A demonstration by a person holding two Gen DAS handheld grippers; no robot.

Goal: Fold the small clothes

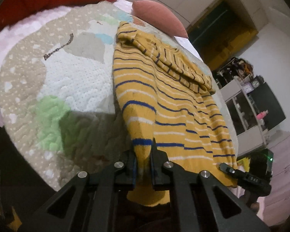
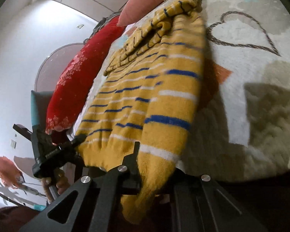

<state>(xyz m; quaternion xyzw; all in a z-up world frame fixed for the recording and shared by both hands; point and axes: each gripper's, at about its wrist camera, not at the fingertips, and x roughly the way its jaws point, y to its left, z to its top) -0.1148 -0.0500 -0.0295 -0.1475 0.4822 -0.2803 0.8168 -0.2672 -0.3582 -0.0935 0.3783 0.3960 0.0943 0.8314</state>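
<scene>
Left claw (image 1: 143, 154) pinching striped sweater (image 1: 170, 100), heart blanket (image 2: 241, 31) right view only

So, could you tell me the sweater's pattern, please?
Sweater: mustard yellow with blue and white stripes; left wrist view.

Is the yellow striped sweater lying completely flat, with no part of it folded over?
No: the sweater has a sleeve folded across its upper part, and its near edge is pinched in the left gripper.

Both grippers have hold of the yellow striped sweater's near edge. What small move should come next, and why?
Probably lift the near edge and carry it toward the collar. The left gripper and right gripper are shut on the sweater, which lies lengthwise on the blanket with sides folded in.
</scene>
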